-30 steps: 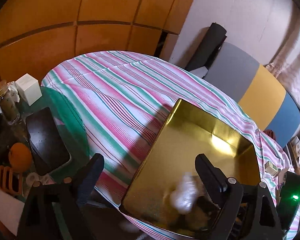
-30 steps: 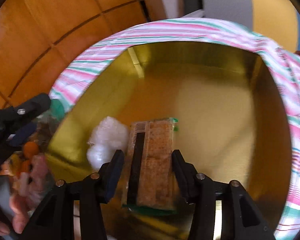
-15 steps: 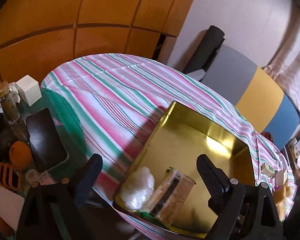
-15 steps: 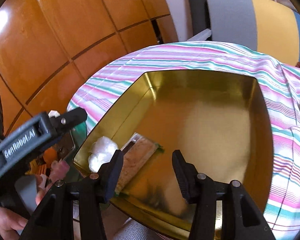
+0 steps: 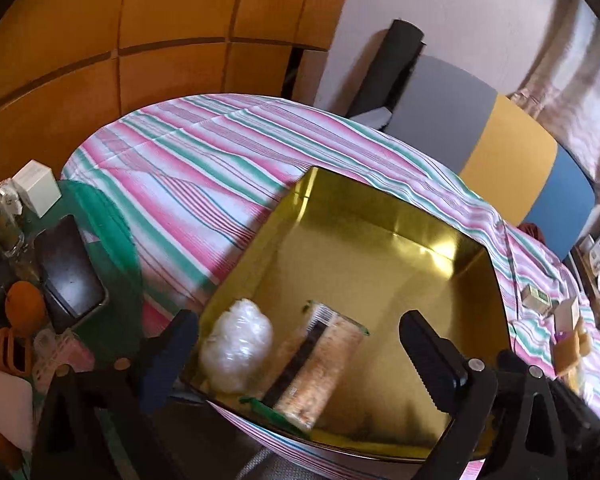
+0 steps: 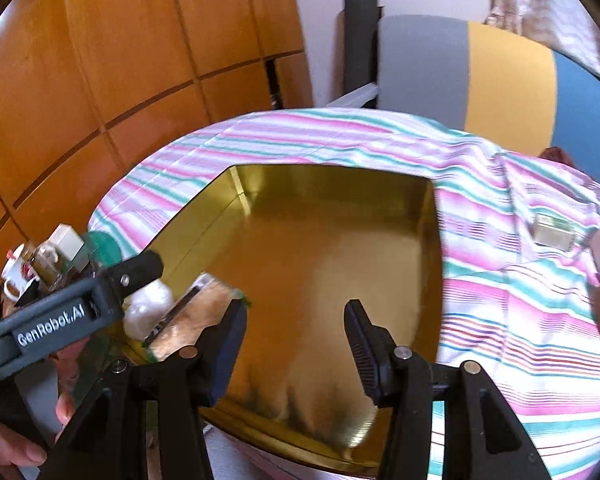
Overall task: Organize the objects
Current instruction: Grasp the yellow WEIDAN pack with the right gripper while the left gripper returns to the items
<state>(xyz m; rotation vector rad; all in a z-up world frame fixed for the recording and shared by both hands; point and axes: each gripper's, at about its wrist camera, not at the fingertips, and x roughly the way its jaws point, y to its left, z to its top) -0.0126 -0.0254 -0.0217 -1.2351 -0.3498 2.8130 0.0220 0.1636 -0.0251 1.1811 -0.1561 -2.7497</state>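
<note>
A gold tin (image 5: 360,272) sits on the striped cloth (image 5: 204,168). In its near left corner lie a cracker packet (image 5: 320,364) and a white crumpled plastic bag (image 5: 236,344), side by side. My left gripper (image 5: 300,340) hovers over that corner. Its jaws are opening wide and the pads touch nothing. In the right wrist view the tin (image 6: 332,248) fills the middle. There my right gripper (image 6: 294,320) stands open and empty above the tin's near edge. The cracker packet (image 6: 196,312) and the bag (image 6: 148,304) lie to its left, under a finger of the left gripper (image 6: 136,270).
Left of the tin is a crowded green mat with a jar (image 5: 2,224), a white box (image 5: 36,188), an orange (image 5: 24,308) and a dark flat tray (image 5: 68,268). Small boxes (image 5: 536,298) lie on the cloth at the right. A grey, yellow and blue chair (image 5: 500,152) stands behind.
My right gripper let go of the cracker packet and drew up and back; the packet now lies in the tin beside the white bag. The left gripper's jaws spread wider.
</note>
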